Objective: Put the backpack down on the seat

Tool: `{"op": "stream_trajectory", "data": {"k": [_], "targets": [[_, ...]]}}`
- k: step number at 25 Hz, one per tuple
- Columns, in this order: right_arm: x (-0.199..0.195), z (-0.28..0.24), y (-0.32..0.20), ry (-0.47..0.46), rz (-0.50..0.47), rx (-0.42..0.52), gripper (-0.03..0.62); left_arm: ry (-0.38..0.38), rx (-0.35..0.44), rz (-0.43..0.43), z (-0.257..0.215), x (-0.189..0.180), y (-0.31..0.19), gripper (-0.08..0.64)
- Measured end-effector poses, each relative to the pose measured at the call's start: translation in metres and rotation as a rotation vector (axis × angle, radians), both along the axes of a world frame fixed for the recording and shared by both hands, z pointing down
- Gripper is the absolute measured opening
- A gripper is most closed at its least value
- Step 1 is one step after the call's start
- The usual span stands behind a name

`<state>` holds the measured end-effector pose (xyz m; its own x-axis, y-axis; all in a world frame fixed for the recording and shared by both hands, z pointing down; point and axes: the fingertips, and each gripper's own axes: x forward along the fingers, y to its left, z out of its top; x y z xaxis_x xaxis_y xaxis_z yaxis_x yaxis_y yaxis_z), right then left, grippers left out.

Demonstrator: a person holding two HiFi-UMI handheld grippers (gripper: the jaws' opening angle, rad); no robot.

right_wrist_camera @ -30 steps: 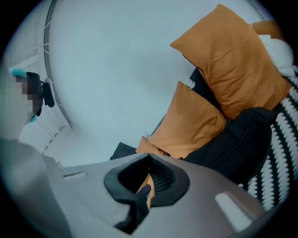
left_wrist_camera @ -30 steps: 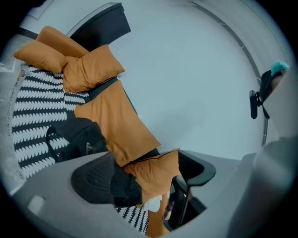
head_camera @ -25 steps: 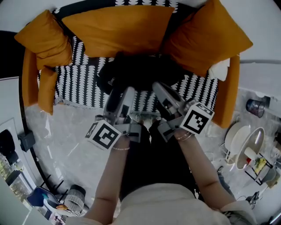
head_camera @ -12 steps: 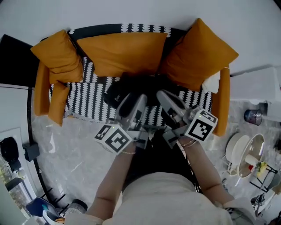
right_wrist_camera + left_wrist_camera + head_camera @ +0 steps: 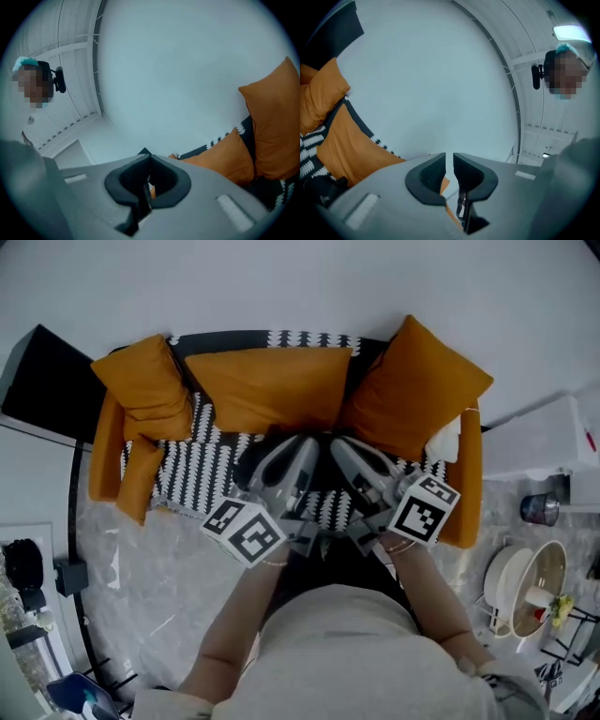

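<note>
The black backpack [image 5: 247,462] lies on the sofa's black-and-white patterned seat [image 5: 202,470], mostly hidden behind both grippers. My left gripper [image 5: 304,442] is raised in front of it and points up at the wall. Its jaws are closing to a narrow slit with nothing between them, as the left gripper view [image 5: 449,165] shows. My right gripper [image 5: 338,445] is held beside it. Its jaws [image 5: 149,162] meet at the tips and hold nothing. Neither gripper touches the backpack.
Three orange cushions [image 5: 267,385] lean against the sofa back, and orange armrests [image 5: 469,484] close both ends. A white cabinet [image 5: 548,442] stands to the right. Dishes on a rack [image 5: 520,582] sit on the floor at the lower right. A person's legs fill the near floor.
The head view has pulled back, so the sofa looks smaller and farther. Both grippers have lifted off the backpack and tilted upward, and the left jaws have drawn closer together.
</note>
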<state>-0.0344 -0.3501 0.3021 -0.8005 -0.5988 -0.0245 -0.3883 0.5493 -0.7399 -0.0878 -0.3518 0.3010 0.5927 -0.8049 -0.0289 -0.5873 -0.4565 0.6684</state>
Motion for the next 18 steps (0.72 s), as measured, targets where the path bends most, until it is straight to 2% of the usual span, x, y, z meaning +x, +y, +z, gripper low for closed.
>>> {"op": "stream_trajectory", "data": {"k": [4, 7, 14, 18], "targets": [[-0.004, -0.02, 0.009, -0.01, -0.014, 0.051, 0.003, -0.019, 0.048, -0.009, -0.017, -0.002, 0.0, 0.023], [-0.007, -0.031, 0.015, -0.042, -0.031, 0.077, 0.003, 0.007, 0.03, -0.031, -0.022, -0.004, 0.001, 0.006], [-0.012, -0.042, 0.02, -0.052, -0.025, 0.106, 0.003, 0.029, 0.001, -0.014, -0.021, 0.001, 0.009, 0.006], [-0.009, -0.04, 0.016, -0.064, -0.004, 0.095, 0.003, -0.001, -0.002, 0.006, -0.02, 0.006, 0.014, 0.006]]}}
